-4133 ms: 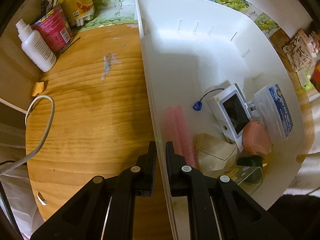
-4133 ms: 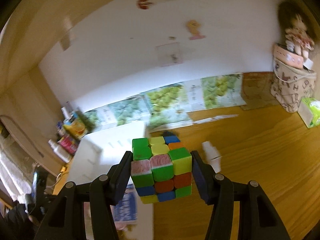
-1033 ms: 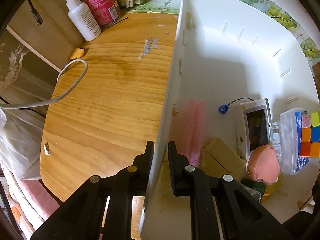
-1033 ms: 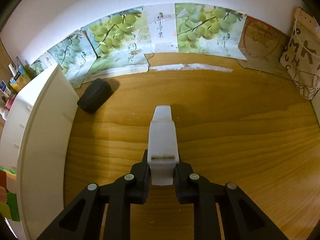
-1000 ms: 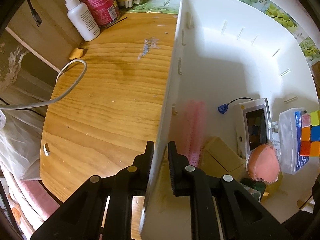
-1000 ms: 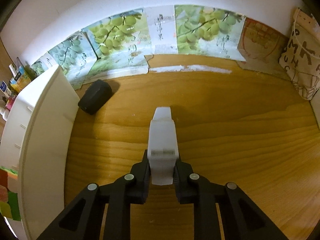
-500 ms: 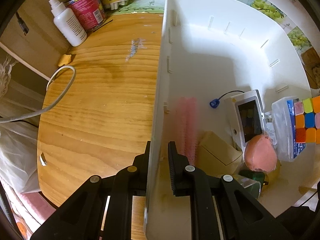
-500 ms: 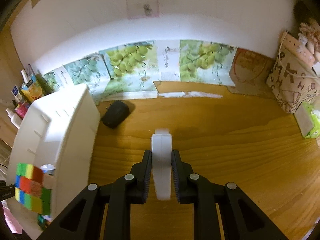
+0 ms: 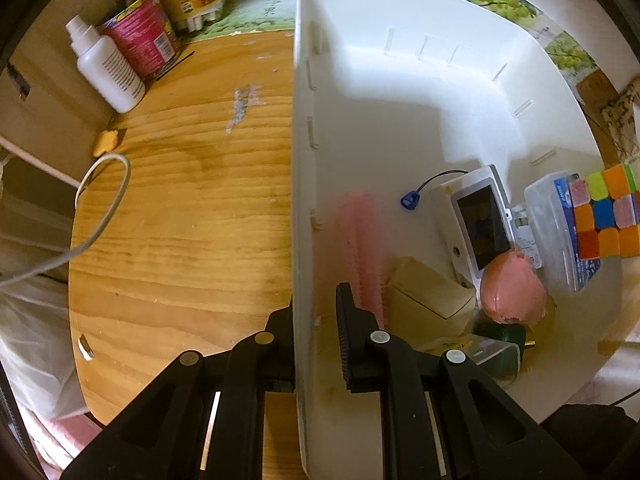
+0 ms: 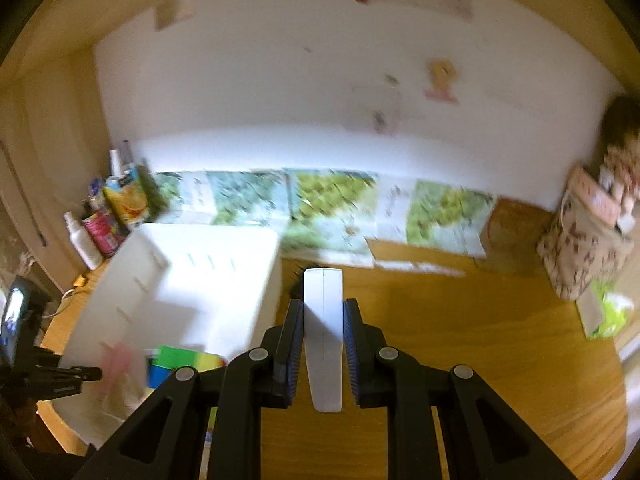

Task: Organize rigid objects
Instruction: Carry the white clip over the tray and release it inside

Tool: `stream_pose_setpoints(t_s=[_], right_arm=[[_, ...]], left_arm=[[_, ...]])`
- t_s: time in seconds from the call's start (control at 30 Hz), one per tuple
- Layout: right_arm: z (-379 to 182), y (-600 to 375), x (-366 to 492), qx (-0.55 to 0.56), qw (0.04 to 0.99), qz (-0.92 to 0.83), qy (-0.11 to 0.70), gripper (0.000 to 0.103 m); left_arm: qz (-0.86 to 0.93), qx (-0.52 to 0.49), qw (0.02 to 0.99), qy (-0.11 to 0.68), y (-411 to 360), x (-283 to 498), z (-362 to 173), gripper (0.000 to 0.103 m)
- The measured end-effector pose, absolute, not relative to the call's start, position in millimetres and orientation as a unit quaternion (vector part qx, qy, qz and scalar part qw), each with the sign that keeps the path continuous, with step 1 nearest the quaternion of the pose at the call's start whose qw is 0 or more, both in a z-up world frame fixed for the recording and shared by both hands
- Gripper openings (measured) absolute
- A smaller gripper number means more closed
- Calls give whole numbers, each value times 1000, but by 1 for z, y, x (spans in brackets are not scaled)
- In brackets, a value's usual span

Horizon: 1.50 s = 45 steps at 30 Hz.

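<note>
White plastic, a slim oblong piece (image 10: 322, 320), sits pinched in the right tongs (image 10: 323, 344), its long axis running forward along the fingers, lifted above the wooden counter (image 10: 460, 340). Its likely home, the white bin (image 10: 192, 280), lies down and to the left of it. There the left tongs (image 9: 316, 312) clamp narrowly on the bin's near wall beside the colour cube (image 9: 606, 212).
</note>
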State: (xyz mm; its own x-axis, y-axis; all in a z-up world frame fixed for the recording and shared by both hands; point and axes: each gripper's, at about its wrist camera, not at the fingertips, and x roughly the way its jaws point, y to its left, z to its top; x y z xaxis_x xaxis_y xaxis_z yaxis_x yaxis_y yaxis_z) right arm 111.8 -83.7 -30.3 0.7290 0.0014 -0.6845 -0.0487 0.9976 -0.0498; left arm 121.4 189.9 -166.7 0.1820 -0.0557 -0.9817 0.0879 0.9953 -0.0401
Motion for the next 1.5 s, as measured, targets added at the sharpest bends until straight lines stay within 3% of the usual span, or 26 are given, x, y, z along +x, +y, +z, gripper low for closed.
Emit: stream_pose_setpoints(t_s=[0.3,0.9,0.93,1.0,1.03,1.5], right_arm=[[-7,-23,92,-50,938,74,336,20],[-23,43,79,-78,925,135,347,20],[-22,44,77,-78,926,137,343,22],[-20,44,77,-78,927,142,337,42],[-18,43,76,-78,928,144,334,47],[-17,12,87,-96,927,142,334,60]], left_arm=[[-81,41,766,637,188,125,-165,15],[-114,72,759,637,185,131,-168,15],[-114,72,758,638,185,131,-168,15],[-114,72,758,638,185,133,-168,15],[-112,72,758,639,184,133,-168,15],[-85,52,763,639,187,131,-168,15]])
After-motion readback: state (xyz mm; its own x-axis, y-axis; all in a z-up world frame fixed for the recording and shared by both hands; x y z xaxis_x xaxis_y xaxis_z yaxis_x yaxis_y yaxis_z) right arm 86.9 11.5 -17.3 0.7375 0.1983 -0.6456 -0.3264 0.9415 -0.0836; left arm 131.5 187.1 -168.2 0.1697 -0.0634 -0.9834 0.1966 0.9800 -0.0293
